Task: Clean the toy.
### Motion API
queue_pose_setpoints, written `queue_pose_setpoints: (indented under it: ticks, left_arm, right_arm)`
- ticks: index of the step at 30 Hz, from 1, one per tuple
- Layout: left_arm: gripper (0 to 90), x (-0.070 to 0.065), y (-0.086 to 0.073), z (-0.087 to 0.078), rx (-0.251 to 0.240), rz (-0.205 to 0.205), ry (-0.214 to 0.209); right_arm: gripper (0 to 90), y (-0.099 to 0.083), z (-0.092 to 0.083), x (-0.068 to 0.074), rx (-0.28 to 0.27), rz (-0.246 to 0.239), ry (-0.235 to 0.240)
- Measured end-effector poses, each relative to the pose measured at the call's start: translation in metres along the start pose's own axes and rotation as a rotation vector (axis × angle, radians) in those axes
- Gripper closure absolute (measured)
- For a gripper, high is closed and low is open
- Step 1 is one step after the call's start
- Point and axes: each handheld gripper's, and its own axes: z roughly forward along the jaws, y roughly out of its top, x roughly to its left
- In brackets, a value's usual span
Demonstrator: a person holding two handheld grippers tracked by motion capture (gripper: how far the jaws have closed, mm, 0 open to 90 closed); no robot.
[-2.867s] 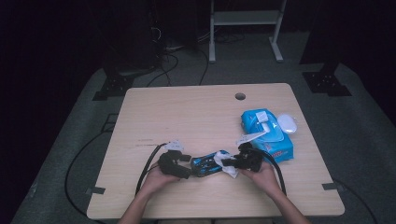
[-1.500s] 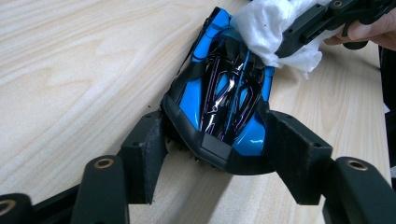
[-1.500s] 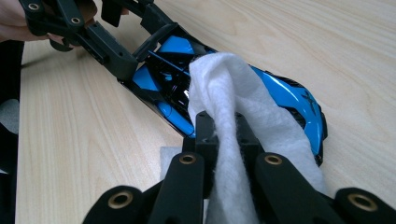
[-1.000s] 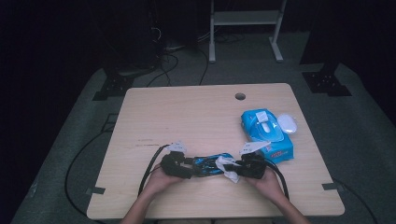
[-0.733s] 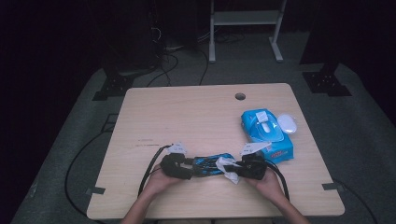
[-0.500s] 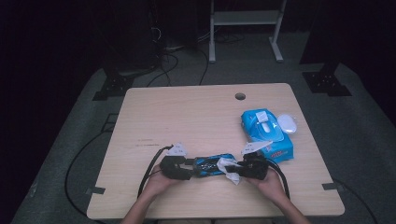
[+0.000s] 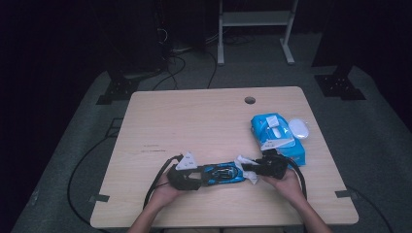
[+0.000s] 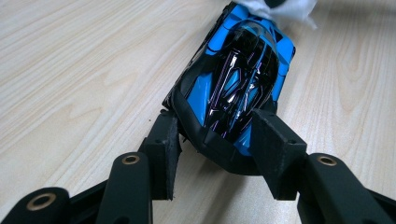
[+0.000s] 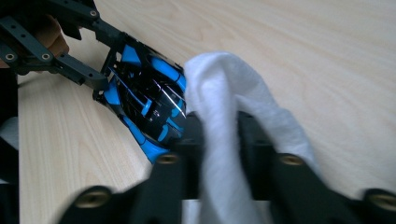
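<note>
I hold a blue and black toy car (image 7: 223,173) near the front edge of the tabletop (image 7: 204,116), roughly midway between its left and right edges, with the car lying lengthwise between my two tools. My left gripper (image 8: 212,140) has its jaws set narrow around one end of the car: in the left gripper view the black end piece sits between the two pads, the right pad pressing against the car's side and the left pad tight against the dark trim on the other side. These jaws have just been closing, and the car is between them. The rest of the car stretches away from that gripper across the wood, resting on the tabletop.

My right gripper (image 9: 217,135) meets the car at its far end. Between its jaws is a white wipe (image 9: 233,116), which bunches up over the pads and drapes down between them. These jaws have just been opening, and the wipe is still between them; they stand only a little apart, and the pads look to be against the cloth on both sides. The wipe's bulging top touches the car's glossy black canopy.

Toward the right edge of the tabletop lies a blue wipes pack (image 7: 277,136) with a white lid flap (image 7: 299,128) beside it, near my right hand (image 7: 286,182).
</note>
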Motion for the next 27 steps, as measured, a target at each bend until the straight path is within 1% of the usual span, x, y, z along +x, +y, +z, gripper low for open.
queue_pose_setpoints:
  ticks: [1, 2, 3, 5, 6, 7, 8, 9, 15, 18, 19, 20, 21, 23, 24, 26, 27]
  left_arm:
    - [52.7, 0.001, -0.001, 0.000, -0.002, -0.002, -0.003]
    - [52.7, 0.000, -0.001, 0.000, -0.005, 0.000, -0.002]
    - [52.7, 0.000, -0.001, 0.000, -0.005, 0.010, 0.001]
    - [52.7, -0.003, 0.000, -0.001, 0.003, 0.032, 0.013]
    - [52.8, -0.004, 0.000, 0.000, 0.000, 0.039, 0.017]
    - [52.7, -0.005, 0.001, -0.001, 0.003, 0.048, 0.020]
    - [52.7, -0.005, 0.000, -0.001, 0.003, 0.048, 0.020]
    - [52.7, -0.004, 0.000, -0.001, 0.001, 0.048, 0.019]
    - [52.5, -0.005, -0.001, -0.002, -0.002, 0.076, 0.025]
    - [52.4, -0.006, -0.001, -0.002, -0.006, 0.083, 0.027]
    - [52.4, -0.006, -0.001, -0.003, 0.000, 0.094, 0.028]
    - [52.3, -0.006, -0.001, -0.003, -0.003, 0.093, 0.024]
    - [51.3, -0.006, -0.001, -0.003, 0.006, 0.099, 0.021]
    - [47.8, -0.004, -0.001, -0.002, 0.009, 0.091, 0.019]
    - [44.9, -0.003, -0.001, -0.001, 0.009, 0.067, 0.012]
    - [38.4, 0.002, -0.002, 0.001, 0.010, 0.005, -0.033]
    - [35.3, 0.004, -0.003, 0.002, 0.004, -0.028, -0.056]
  right_arm:
    - [67.3, 0.001, 0.001, -0.001, 0.001, 0.008, 0.013]
    - [62.9, 0.002, 0.001, -0.002, 0.007, 0.009, 0.019]
    - [56.8, 0.004, 0.002, -0.003, 0.016, 0.007, 0.010]
    - [54.4, 0.008, 0.005, -0.006, 0.047, 0.019, 0.010]
    - [53.6, 0.009, 0.006, -0.007, 0.050, 0.023, 0.012]
    - [52.6, 0.010, 0.008, -0.008, 0.058, 0.028, 0.023]
    - [51.4, 0.011, 0.011, -0.009, 0.071, 0.033, 0.033]
    - [50.8, 0.011, 0.014, -0.009, 0.084, 0.030, 0.041]
    - [49.1, 0.011, 0.019, -0.014, 0.080, 0.066, 0.100]
    - [50.0, 0.011, 0.019, -0.013, 0.080, 0.060, 0.107]
    - [51.7, 0.011, 0.019, -0.013, 0.079, 0.052, 0.108]
    - [53.2, 0.011, 0.017, -0.013, 0.080, 0.047, 0.109]
    - [53.2, 0.010, 0.016, -0.013, 0.079, 0.039, 0.112]
    - [53.4, 0.008, 0.015, -0.012, 0.069, 0.021, 0.109]
    - [54.6, 0.008, 0.014, -0.011, 0.064, 0.016, 0.108]
    - [58.0, 0.005, 0.012, -0.010, 0.034, 0.005, 0.132]
    - [58.0, 0.004, 0.011, -0.008, 0.037, -0.009, 0.127]
